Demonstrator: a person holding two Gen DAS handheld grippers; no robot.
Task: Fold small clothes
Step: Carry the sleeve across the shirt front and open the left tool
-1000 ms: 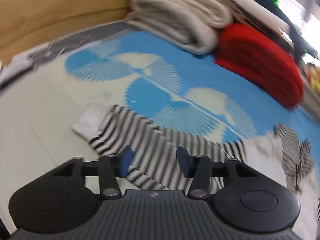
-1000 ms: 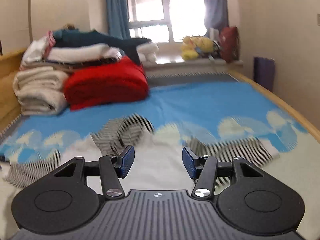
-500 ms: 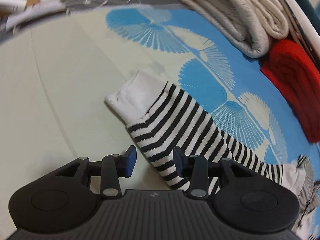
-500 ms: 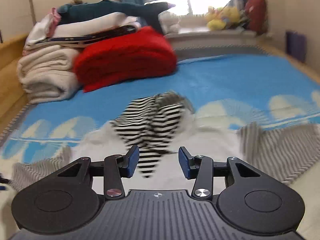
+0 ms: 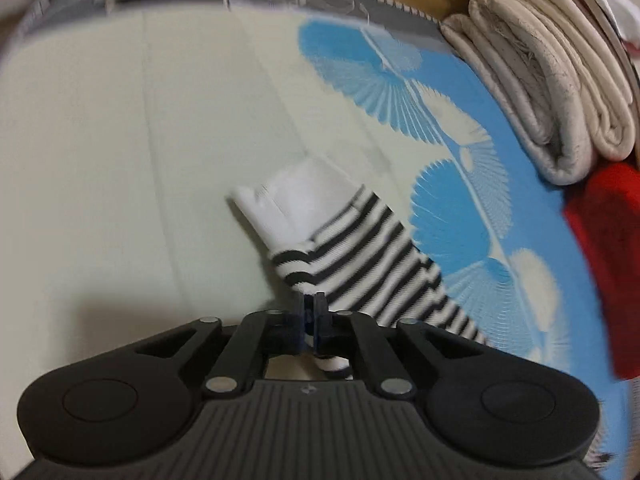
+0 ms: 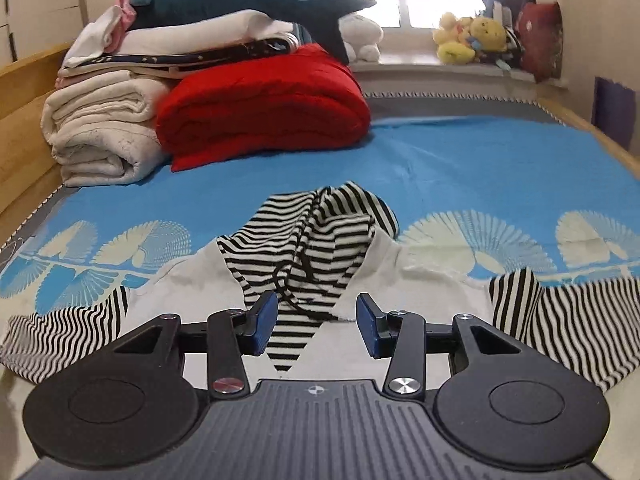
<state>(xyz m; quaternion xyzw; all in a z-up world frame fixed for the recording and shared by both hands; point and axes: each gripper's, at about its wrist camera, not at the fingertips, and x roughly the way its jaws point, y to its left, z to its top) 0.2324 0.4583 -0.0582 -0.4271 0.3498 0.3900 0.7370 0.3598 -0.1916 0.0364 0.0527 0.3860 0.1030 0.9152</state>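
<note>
- The left gripper (image 5: pixel 310 312) is pinching the black-and-white striped sleeve (image 5: pixel 372 256) of the small garment, its two blue-padded fingers (image 5: pixel 320 314) pressed together on a fold of the striped knit
- The sleeve is running from the clamped fold out toward its white ribbed cuff (image 5: pixel 288 204), which is lying on the pale cream part of the blue-and-cream fan-patterned bedspread (image 5: pixel 120 160)
- The right gripper (image 6: pixel 316 324) is hovering with its fingers (image 6: pixel 264 320) spread apart and gripping nothing
- The black-and-white striped hood (image 6: pixel 316 240) with its dark drawstring is lying bunched on the white body of the garment (image 6: pixel 192 292), straight ahead of the right gripper and near the middle of the bedspread (image 6: pixel 480 160)
- The right striped sleeve (image 6: pixel 568 312) is lying spread toward the right edge of the bed, and the other sleeve (image 6: pixel 68 332) toward the left edge
- A folded red blanket (image 6: pixel 264 108) and a rolled cream quilt (image 6: pixel 100 132) are sitting side by side, touching, at the far left corner, with more folded linen and a dark teal plush shark (image 6: pixel 256 8) stacked on top
- Yellow plush toys (image 6: pixel 468 40) are sitting on the windowsill beyond the far edge
</note>
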